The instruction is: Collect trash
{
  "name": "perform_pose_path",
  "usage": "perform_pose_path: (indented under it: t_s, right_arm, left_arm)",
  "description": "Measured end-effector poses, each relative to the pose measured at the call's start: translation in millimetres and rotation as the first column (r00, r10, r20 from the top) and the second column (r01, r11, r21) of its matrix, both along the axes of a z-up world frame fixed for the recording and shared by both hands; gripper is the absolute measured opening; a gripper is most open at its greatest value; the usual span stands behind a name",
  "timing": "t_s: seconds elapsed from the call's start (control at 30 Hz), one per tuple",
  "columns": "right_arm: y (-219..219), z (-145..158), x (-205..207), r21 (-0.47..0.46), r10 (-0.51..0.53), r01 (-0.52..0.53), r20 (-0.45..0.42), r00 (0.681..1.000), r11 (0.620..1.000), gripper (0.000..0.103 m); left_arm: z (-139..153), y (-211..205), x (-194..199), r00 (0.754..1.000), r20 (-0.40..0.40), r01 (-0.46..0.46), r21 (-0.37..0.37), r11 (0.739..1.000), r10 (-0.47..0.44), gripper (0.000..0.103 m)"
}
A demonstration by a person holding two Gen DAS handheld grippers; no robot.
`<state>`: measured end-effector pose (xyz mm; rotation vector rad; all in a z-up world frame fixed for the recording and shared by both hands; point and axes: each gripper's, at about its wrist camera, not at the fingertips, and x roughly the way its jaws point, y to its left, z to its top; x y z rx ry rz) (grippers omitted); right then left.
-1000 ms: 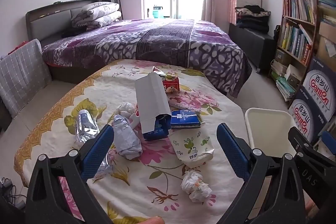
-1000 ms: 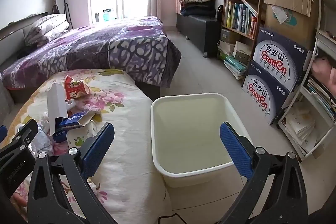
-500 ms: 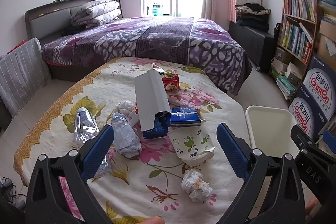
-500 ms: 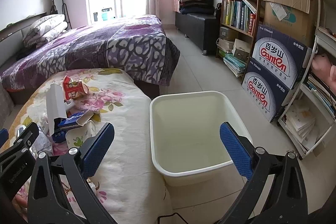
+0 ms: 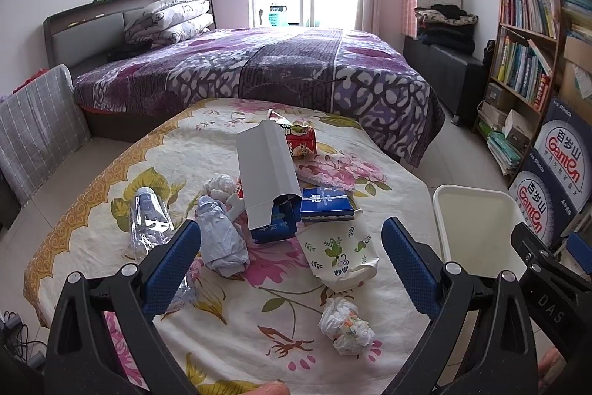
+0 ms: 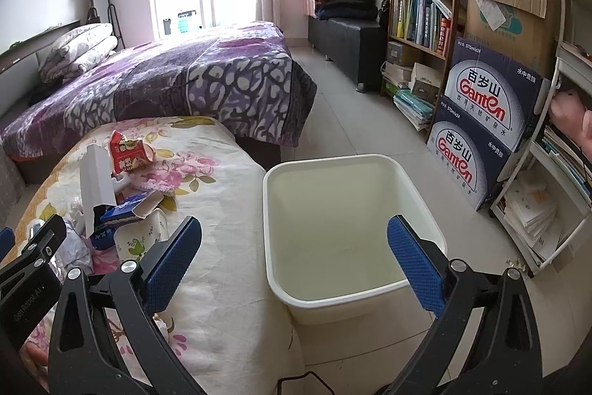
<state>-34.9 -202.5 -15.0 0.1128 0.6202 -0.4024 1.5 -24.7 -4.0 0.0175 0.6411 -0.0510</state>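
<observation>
While both tools (image 5: 290,254) (image 6: 294,252) gape, released, stacked boxes (image 6: 488,121) by the bin (image 6: 347,228) read "Ganten".

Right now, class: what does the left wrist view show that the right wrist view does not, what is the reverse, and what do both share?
Only the left wrist view shows the crushed plastic bottle and the crumpled white tissue ball.

Only the right wrist view shows the bin's bare inside and the brown cardboard box above the Ganten cartons.

Both show the white trash bin, red snack carton, blue box, purple bed, and an open, unloaded claw: left claw, right claw.
</observation>
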Motion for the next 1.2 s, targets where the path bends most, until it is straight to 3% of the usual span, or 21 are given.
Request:
perform_pose_path:
  t_s: [1.2]
  right_arm:
    - [0,-6,1,0.012,-0.001,0.001,-0.009,1.000,1.000,0.096]
  left_arm:
    - [-11,3,-2,1.000,-0.010,-0.004,0.001,1.000,0.004,0.095]
